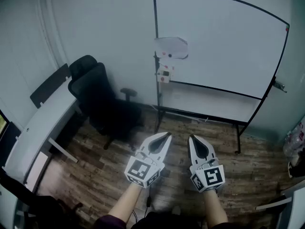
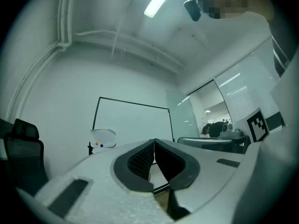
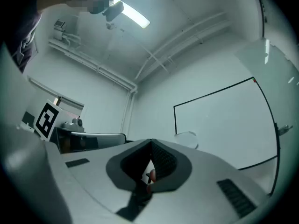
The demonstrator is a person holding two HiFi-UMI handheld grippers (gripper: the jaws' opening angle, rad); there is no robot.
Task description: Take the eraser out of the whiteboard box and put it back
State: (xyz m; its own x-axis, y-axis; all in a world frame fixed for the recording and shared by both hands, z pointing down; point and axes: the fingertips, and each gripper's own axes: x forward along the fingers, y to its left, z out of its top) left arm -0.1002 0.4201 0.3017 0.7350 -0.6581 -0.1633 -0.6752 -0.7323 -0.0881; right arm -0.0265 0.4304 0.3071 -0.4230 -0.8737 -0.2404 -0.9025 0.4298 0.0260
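Note:
The whiteboard (image 1: 224,42) stands on its black frame against the far wall. On its left edge sits a clear plastic box (image 1: 170,47), with a small white and red holder (image 1: 164,74) just under it. I cannot make out the eraser. My left gripper (image 1: 167,135) and right gripper (image 1: 191,137) hang side by side over the wooden floor, well short of the board, and both point towards it. In the left gripper view, the left gripper (image 2: 154,140) has its tips together with nothing held, and the box (image 2: 103,137) shows far off. The right gripper (image 3: 151,141) is likewise shut and empty.
A black office chair (image 1: 102,97) stands left of the board, beside a long pale desk (image 1: 43,123) along the left wall. The board's stand feet (image 1: 205,118) reach out over the floor. Some bottles (image 1: 295,140) sit at the right edge.

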